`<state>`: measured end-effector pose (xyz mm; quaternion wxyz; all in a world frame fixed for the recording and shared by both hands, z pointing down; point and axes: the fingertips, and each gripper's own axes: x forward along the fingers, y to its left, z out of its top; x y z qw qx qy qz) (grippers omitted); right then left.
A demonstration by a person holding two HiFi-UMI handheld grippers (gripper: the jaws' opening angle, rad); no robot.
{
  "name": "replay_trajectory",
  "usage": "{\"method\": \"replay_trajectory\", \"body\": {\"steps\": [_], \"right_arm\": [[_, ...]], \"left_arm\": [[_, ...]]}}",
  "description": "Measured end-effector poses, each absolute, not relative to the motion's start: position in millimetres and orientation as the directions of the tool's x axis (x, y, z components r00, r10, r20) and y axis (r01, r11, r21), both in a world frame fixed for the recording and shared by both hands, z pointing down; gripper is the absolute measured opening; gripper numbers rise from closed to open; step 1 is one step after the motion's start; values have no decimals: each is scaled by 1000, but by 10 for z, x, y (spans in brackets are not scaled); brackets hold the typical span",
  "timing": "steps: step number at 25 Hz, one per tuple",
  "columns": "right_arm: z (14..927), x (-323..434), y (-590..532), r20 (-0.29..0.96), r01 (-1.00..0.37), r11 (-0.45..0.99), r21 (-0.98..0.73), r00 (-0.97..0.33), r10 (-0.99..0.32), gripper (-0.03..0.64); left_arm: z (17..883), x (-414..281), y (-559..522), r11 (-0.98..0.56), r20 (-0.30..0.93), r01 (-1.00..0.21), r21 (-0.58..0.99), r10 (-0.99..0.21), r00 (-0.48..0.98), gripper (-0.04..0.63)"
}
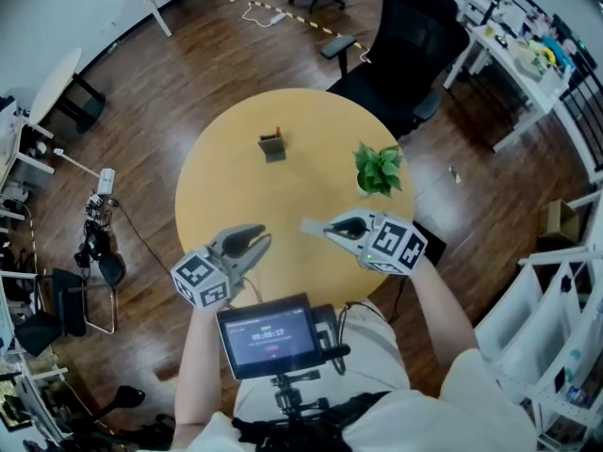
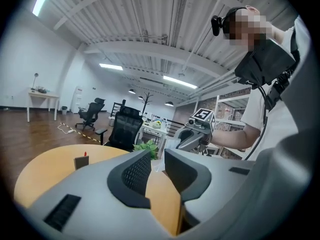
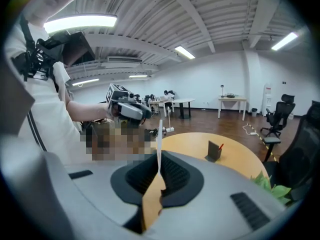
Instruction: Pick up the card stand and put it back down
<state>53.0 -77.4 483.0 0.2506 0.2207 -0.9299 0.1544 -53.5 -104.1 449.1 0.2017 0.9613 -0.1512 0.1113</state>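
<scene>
The card stand (image 1: 272,146), a small dark grey block with a red tip, stands upright on the far part of the round wooden table (image 1: 236,196). It also shows small in the left gripper view as the stand (image 2: 81,162) and in the right gripper view as the stand (image 3: 215,151). My right gripper (image 1: 330,230) hovers over the table's near right side, shut on a thin white card (image 3: 158,144) that sticks up edge-on from its jaws. My left gripper (image 1: 249,243) is over the near left edge, its jaws apart with nothing between them (image 2: 157,159). Both are far from the stand.
A small green potted plant (image 1: 379,169) stands at the table's right edge. A black office chair (image 1: 415,45) is behind the table. A screen (image 1: 268,335) is mounted at the person's chest. White desks (image 1: 528,55) and shelves line the room's sides.
</scene>
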Motion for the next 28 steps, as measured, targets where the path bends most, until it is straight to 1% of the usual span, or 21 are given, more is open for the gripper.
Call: {"method": "replay_trajectory", "body": {"steps": [1,4,5,10,17,25,28], "right_arm": [[4857,527,-779,534,-487,855,-180,-778,-331,29],[4915,524,-801,532,-490,851,-189,-780,-331,29],[4938,527,-805,531,-491,850,-192,-780,-331,29],[5074,571,-814,530,-500,842,-205,-780,-334,29],[5227,614,-844,534,-516,828,-221,-774,-340,29],[5353,563,-847,530,-512,823,-247,-782,-328,29],[5369,494,-864,528,-504,829,-243,-785,-323,29]], "left_arm": [[4507,-544,-1044,-869,275,-341,357,-251,928,71],[4555,-588,-1057,-859,288,-366,358,-271,918,4],[4581,-605,-1061,-855,300,-378,355,-278,912,0],[4696,-654,-1034,-833,335,-414,366,-298,894,0],[4865,-679,-908,-822,389,-432,372,-284,876,0],[4910,-821,-905,-781,387,-488,390,-342,856,0],[4857,-874,-877,-787,368,-484,384,-351,861,0]]}}
